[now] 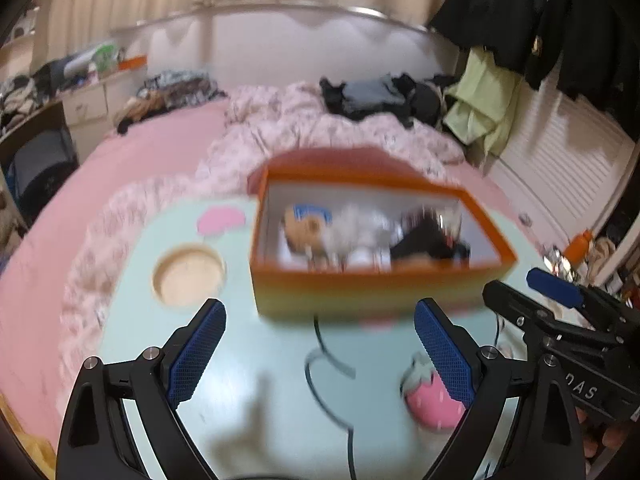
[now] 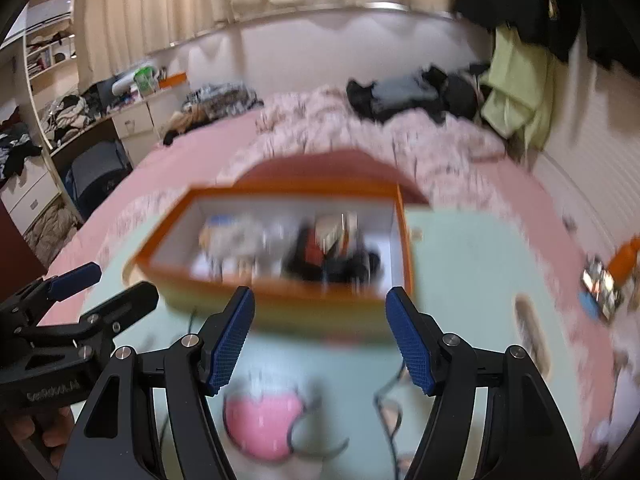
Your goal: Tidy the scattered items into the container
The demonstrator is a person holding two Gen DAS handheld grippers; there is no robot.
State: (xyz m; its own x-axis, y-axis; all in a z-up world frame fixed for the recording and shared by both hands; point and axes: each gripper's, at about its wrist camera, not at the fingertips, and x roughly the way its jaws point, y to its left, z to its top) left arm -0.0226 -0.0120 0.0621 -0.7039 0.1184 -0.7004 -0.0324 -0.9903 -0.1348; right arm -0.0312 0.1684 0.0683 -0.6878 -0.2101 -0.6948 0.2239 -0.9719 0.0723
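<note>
You hold both the left gripper [image 1: 320, 356] and right gripper [image 2: 320, 340] with jaws spread and empty, because the pink strawberry-shaped toy [image 2: 262, 424] and thin black cable [image 1: 320, 364] lie loose near the mint-green bench's near edge, just before the orange cardboard box [image 1: 360, 292].

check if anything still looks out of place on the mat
Yes: a pink strawberry-shaped item and a loose black cable lie on the mint mat, outside the orange box that holds other items.
</note>
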